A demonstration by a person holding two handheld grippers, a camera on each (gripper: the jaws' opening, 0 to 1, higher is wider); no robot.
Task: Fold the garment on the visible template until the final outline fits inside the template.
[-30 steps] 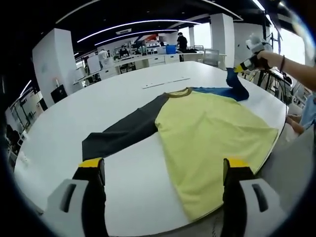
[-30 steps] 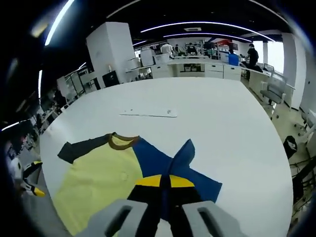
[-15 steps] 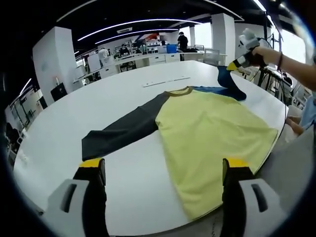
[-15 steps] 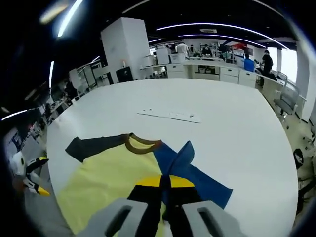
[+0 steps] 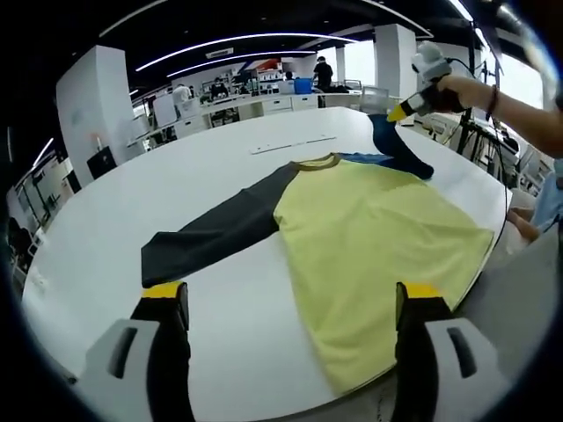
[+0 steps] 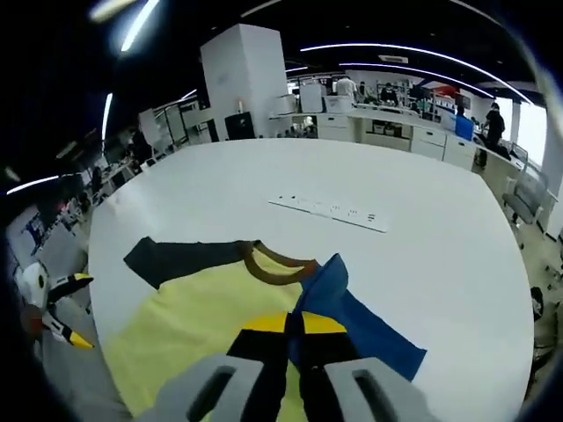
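A long-sleeved raglan shirt with a pale yellow body point(image 5: 378, 237), a dark grey sleeve point(image 5: 215, 233), a blue sleeve point(image 5: 396, 149) and a brown ribbed collar point(image 5: 315, 162) lies spread on a large white round table point(image 5: 114, 220). In the left gripper view the yellow body is flat and mostly smooth, its hem reaching the table's near edge at the right. The dark grey sleeve stretches straight out to the left, flat on the tabletop.

The left gripper point(image 5: 290, 303) hangs above the near edge of the table with its yellow-tipped black jaws spread wide and nothing between them.

The right gripper point(image 6: 295, 323) has its jaws closed together on the blue sleeve point(image 6: 352, 321), pinching the fabric near its end. In the left gripper view that same tool point(image 5: 413, 98) appears at the far right, held in a person's hand point(image 5: 457, 92), with the blue sleeve lifted off the table into a raised peak while its shoulder end stays on the surface beside the collar.

In the right gripper view the blue sleeve folds up toward the jaws, and the brown collar point(image 6: 277, 262) sits just beyond it. A thin white strip with small dark marks point(image 6: 327, 211) lies on the table beyond the collar, apart from the shirt.
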